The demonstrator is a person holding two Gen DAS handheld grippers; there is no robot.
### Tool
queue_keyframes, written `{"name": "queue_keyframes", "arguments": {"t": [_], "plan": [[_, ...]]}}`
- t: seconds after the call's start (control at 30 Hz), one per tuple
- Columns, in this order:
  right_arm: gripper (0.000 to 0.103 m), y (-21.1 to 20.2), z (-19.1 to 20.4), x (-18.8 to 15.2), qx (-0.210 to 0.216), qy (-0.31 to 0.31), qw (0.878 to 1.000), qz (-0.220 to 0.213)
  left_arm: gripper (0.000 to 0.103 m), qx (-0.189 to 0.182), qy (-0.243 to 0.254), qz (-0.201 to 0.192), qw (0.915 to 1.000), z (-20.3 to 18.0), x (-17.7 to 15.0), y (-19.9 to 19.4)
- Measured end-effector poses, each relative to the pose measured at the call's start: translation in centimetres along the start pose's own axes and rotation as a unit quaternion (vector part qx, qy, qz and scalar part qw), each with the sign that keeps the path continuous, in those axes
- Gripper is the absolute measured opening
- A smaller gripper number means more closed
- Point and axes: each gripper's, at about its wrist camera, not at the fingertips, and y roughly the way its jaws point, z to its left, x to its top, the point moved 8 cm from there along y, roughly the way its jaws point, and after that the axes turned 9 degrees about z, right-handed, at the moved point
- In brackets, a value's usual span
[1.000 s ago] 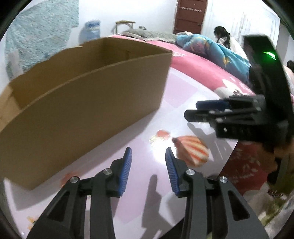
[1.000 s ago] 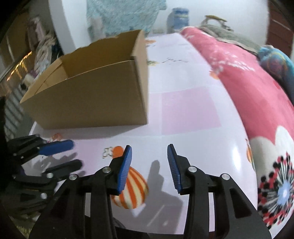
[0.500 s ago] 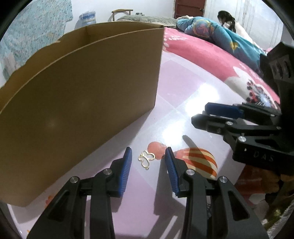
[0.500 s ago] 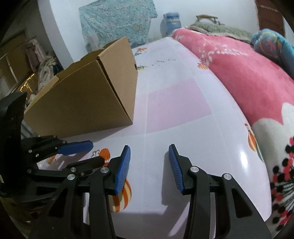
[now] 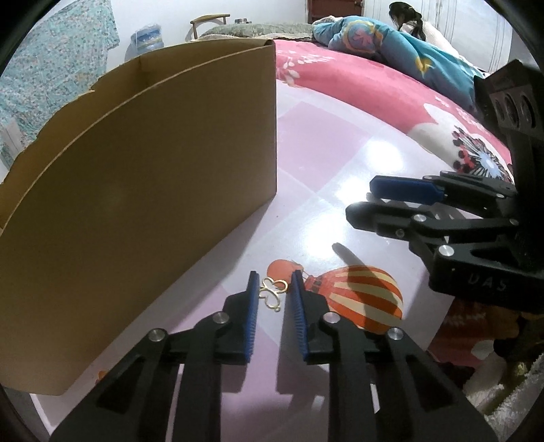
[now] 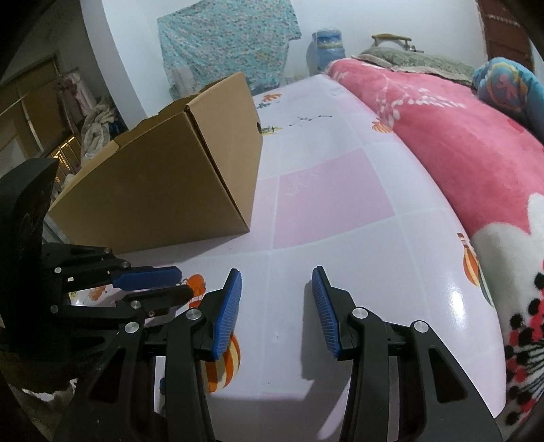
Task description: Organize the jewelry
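Observation:
A small gold butterfly-shaped jewel [image 5: 272,294] lies flat on the pink-and-white table [image 5: 326,176], beside a printed striped balloon. My left gripper [image 5: 273,282] points down at it with a blue pad on each side. Its jaws are closing, and a sliver of gap still shows by the right pad. From the right wrist view the left gripper [image 6: 185,282] comes in low from the left; the jewel is hidden there. My right gripper [image 6: 276,282] hovers open over bare table with nothing between its fingers; in the left wrist view it [image 5: 360,199] reaches in from the right.
An open-topped cardboard box [image 5: 136,187] [image 6: 170,190] stands on the table just left of and behind the jewel. A pink flowered blanket [image 6: 459,153] borders the table's right side. A person [image 5: 408,20] sits on the bed far behind.
My left gripper came forward and down until the gold butterfly lay between its pads, then its jaws narrowed around it. The right gripper drew in beside it, still equally open.

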Motion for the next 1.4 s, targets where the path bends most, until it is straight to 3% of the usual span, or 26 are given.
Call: {"name": "queue_keyframes", "arguments": {"t": [0.4,0.47,0.67,0.83,1.07,1.17,1.3,1.4], "plan": [[0.042,0.0,-0.1,0.0,0.003,0.001,1.000,-0.001,0.011,-0.011,0.006,0.005,0.9999,-0.4,0.0,0.0],[0.042,0.0,-0.1,0.0,0.002,0.001,1.000,-0.001,0.001,-0.014,0.006,0.004,0.9999,-0.3,-0.1,-0.1],[0.042,-0.1,-0.1,0.0,0.003,0.002,1.000,0.002,0.001,-0.022,-0.003,0.001,0.9998,-0.1,-0.2,-0.5],[0.042,-0.3,-0.1,-0.2,0.001,0.004,1.000,0.002,0.003,-0.058,-0.011,0.001,0.9983,-0.5,0.1,-1.0],[0.042,-0.6,-0.2,0.0,-0.003,0.006,1.000,-0.003,0.004,-0.044,0.016,0.033,0.9984,-1.2,0.6,0.4],[0.042,-0.6,-0.3,0.0,-0.003,0.009,1.000,-0.002,0.006,-0.054,0.009,0.041,0.9977,-1.1,1.0,0.2],[0.042,-0.5,-0.4,-0.1,0.000,0.011,1.000,-0.001,0.026,-0.060,0.005,0.042,0.9973,-1.3,1.4,0.1],[0.042,-0.5,-0.3,-0.1,0.000,0.010,1.000,-0.002,0.028,-0.056,0.012,0.047,0.9973,-1.4,1.3,0.2]]}}
